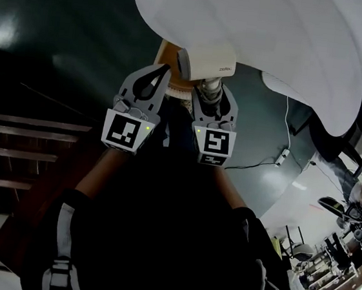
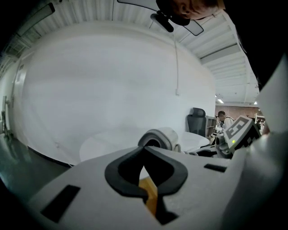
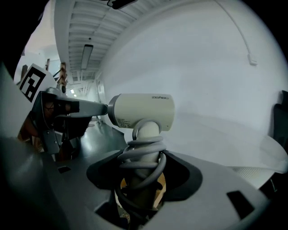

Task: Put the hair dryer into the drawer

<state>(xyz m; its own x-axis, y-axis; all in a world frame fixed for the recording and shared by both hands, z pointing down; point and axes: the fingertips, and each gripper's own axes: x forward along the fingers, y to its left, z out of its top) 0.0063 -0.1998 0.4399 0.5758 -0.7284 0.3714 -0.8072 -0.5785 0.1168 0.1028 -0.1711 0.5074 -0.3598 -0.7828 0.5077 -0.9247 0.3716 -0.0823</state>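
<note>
The cream hair dryer (image 1: pixel 210 63) (image 3: pixel 144 110) has its grey cord wound round the handle. My right gripper (image 1: pixel 212 89) (image 3: pixel 140 173) is shut on that wrapped handle, and the dryer's body stands up beyond the jaws with the nozzle pointing left. My left gripper (image 1: pixel 160 72) (image 2: pixel 144 152) hovers just left of it with its jaw tips together and nothing between them. In the left gripper view the dryer's round end (image 2: pixel 158 137) shows just past the tips. A brown wooden surface (image 1: pixel 168 55) lies below both grippers; whether it is the drawer I cannot tell.
A large white round table (image 1: pixel 265 34) curves over the top of the head view, close behind the dryer. Dark wooden slats (image 1: pixel 17 155) lie at the left. A white cable with a power strip (image 1: pixel 282 156) runs across the dark floor at the right. Office chairs (image 2: pixel 196 117) stand far off.
</note>
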